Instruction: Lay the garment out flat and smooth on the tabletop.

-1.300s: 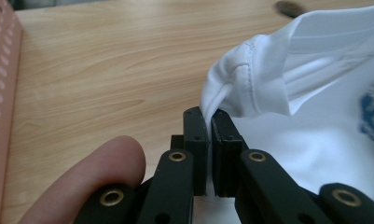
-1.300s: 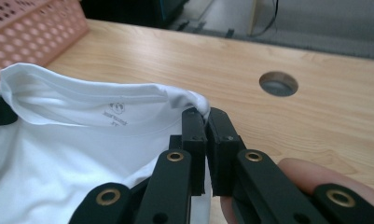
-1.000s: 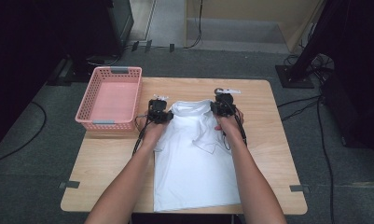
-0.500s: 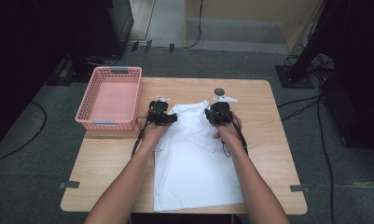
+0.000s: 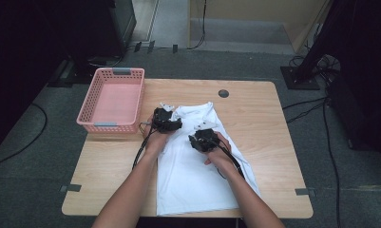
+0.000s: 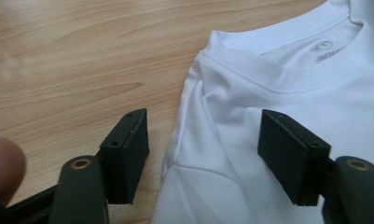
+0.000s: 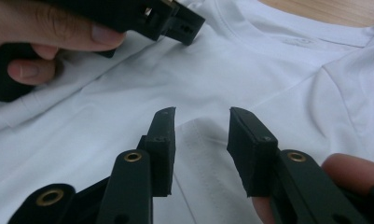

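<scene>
Lying flat on the wooden table (image 5: 273, 118), the white T-shirt (image 5: 197, 185) has its collar toward the far edge; the left gripper (image 5: 167, 121) sits at its left shoulder, the right gripper (image 5: 203, 139) over the chest, a pink basket (image 5: 113, 99) to the left.

Left gripper view: the jaws, just opening, straddle the shirt's folded shoulder edge, pads clear of the cloth.

Right gripper view: the jaws, just opening, stand apart over a folded sleeve hem (image 7: 198, 140), gripping nothing.

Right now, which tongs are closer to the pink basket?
Left. The left tongs sit beside the pink basket, at the shirt's shoulder; the right tongs hover farther off, over its middle.
</scene>
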